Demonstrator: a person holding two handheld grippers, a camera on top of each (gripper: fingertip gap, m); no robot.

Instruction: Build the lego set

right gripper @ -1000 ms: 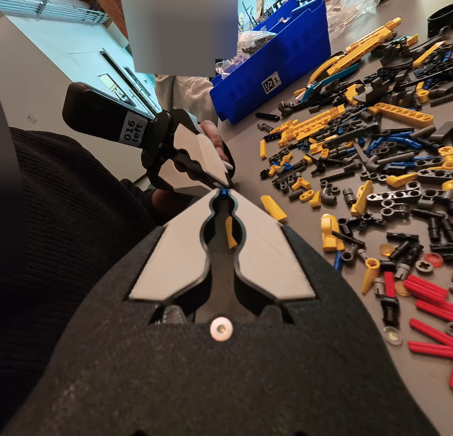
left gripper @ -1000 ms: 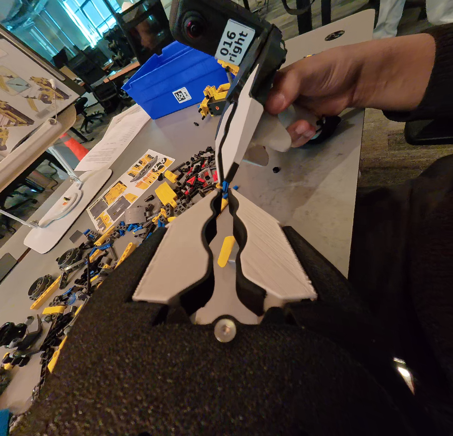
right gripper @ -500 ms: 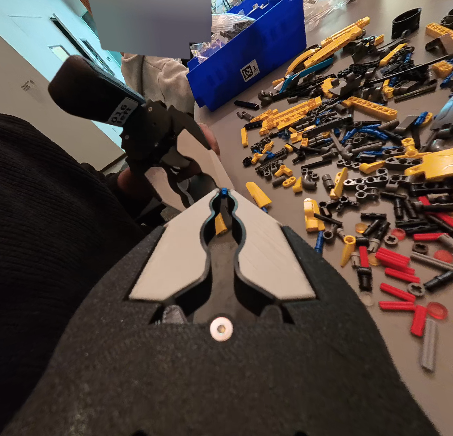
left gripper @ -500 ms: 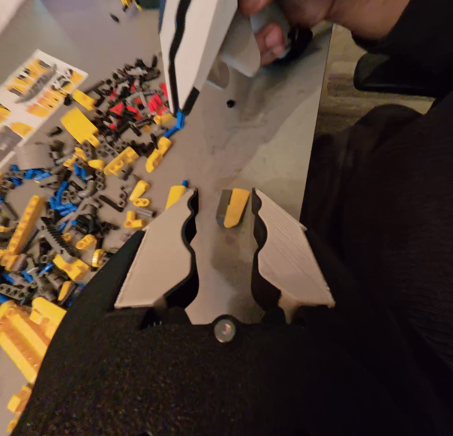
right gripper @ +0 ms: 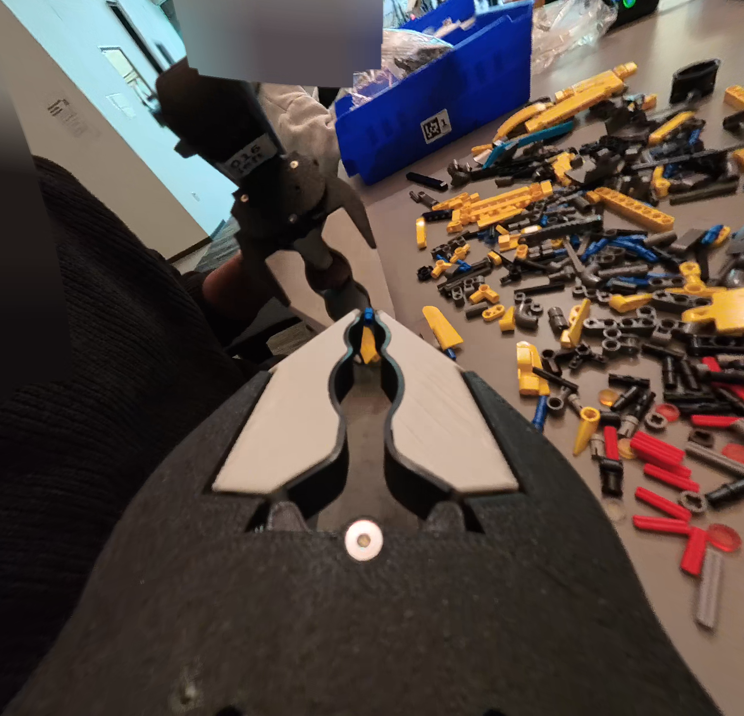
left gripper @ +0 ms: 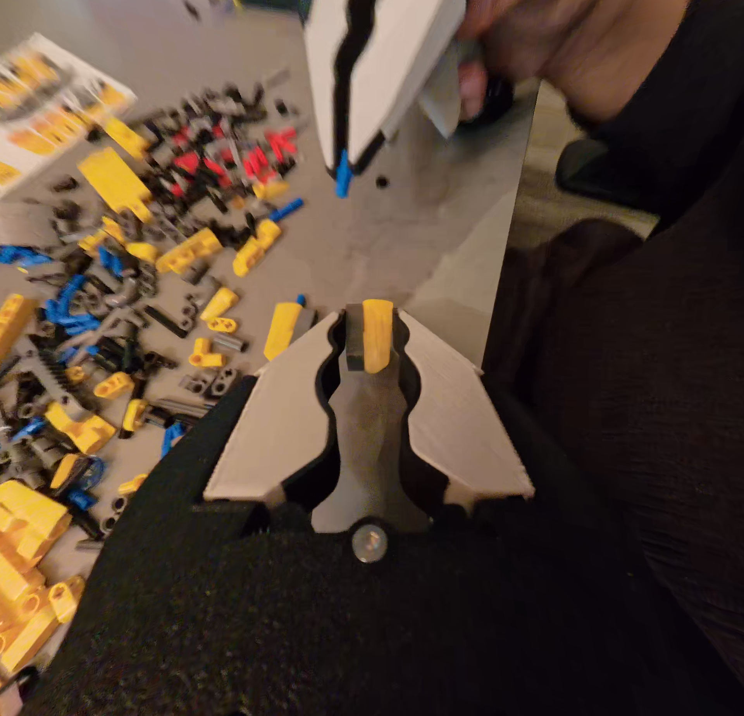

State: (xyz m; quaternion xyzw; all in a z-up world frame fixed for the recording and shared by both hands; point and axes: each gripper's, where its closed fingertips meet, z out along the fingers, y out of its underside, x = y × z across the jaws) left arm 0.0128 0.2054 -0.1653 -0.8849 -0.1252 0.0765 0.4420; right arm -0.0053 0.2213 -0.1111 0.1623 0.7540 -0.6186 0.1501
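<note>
My left gripper (left gripper: 370, 314) is low over the grey table (left gripper: 422, 233). Its jaws are closed against both sides of a small yellow and dark grey piece (left gripper: 376, 336) near the table's right edge. Its black body (right gripper: 282, 213) shows in the right wrist view, pointing down. My right gripper (right gripper: 367, 314) is shut on a small blue pin (right gripper: 367, 317) at its tips. It also shows in the left wrist view (left gripper: 342, 167), held by a hand above the table, with the pin (left gripper: 342, 177) pointing down. The two grippers are apart.
A heap of loose yellow, black, blue and red building parts (right gripper: 583, 294) covers the table. A yellow curved piece (left gripper: 284, 328) lies just left of my left gripper. A blue bin (right gripper: 443, 105) stands at the back and an instruction sheet (left gripper: 48, 105) lies far left. A dark sleeve is on the right. The grippers' ends are close to 6 cm from one another.
A second ago both grippers met tip to tip at the blue pin. My left gripper dropped to the table, opened, then closed on the yellow and grey piece. My right gripper kept the pin.
</note>
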